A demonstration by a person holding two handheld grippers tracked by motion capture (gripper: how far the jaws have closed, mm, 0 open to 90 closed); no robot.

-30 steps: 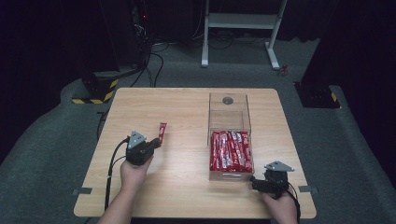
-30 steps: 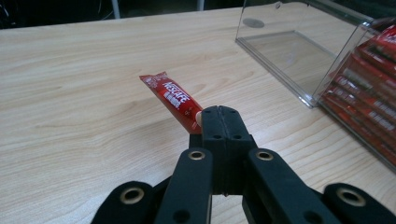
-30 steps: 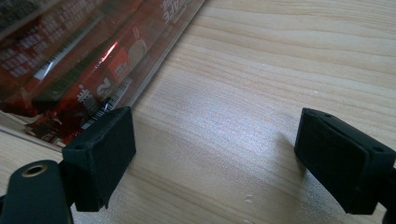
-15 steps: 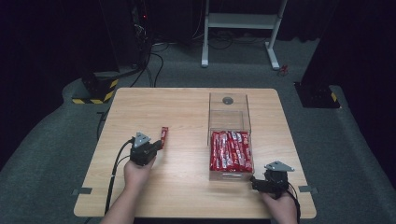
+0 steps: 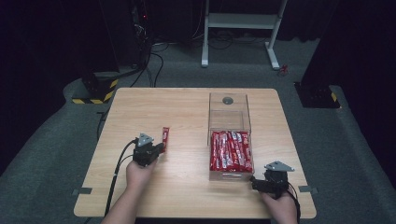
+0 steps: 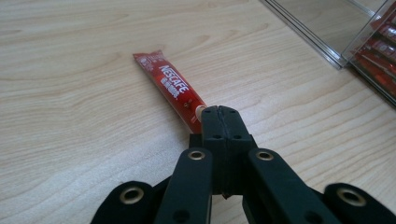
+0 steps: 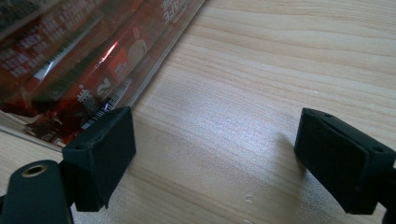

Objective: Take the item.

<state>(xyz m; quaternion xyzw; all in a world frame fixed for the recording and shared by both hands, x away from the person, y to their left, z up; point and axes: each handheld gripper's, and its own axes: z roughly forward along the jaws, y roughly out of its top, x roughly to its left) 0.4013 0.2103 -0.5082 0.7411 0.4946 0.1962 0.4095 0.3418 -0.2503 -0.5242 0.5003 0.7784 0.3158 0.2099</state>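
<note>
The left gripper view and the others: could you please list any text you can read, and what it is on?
"NESCAFE": on the red sachet pinched in the left gripper.
"2": on a packet in the clear box; the print and barcode around it are too blurred to read.
High view: packet lettering too small to read.

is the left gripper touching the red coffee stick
Touching. In the left gripper view the left gripper has its jaws shut on the near end of the red coffee stick.
</note>
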